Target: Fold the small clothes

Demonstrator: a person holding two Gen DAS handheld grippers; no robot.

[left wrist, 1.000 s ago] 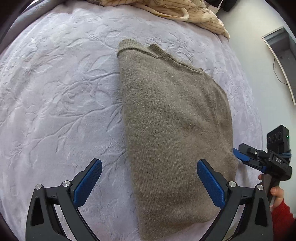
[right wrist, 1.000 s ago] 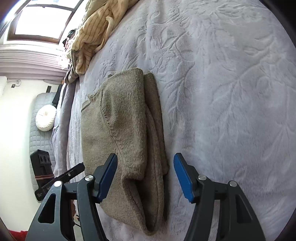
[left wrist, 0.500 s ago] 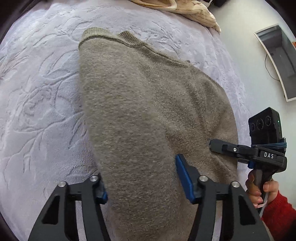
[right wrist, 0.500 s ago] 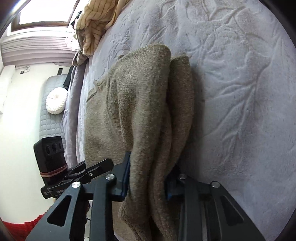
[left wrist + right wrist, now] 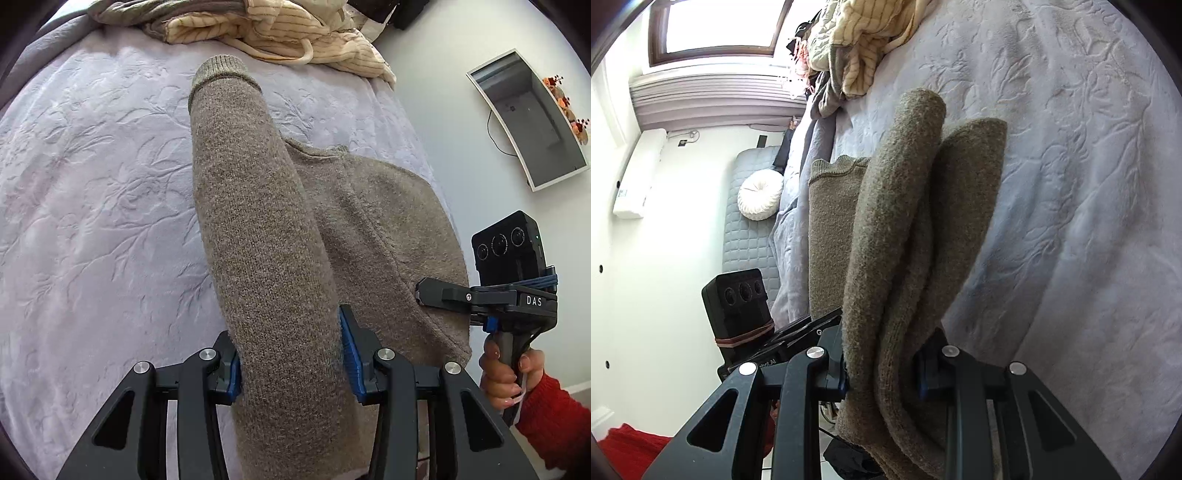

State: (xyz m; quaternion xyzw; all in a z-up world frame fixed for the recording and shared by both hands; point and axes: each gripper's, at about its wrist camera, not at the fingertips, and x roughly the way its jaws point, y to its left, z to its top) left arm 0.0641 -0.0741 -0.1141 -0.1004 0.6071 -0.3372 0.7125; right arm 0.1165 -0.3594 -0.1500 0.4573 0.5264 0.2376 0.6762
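Now the left gripper is closing on the brown sweater between its fingers, while the right gripper clamps its bunched edge above the blanket.

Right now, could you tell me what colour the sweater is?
Plain brownish-grey knit sweater, clearest in the left wrist view.

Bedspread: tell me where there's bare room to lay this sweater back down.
Free: the lilac bedspread left of the lifted grey-brown sweater in the left wrist view, up to the striped cream clothes pile. That heap crowds the far end. On the other side, the bed edge is close beside the sweater.
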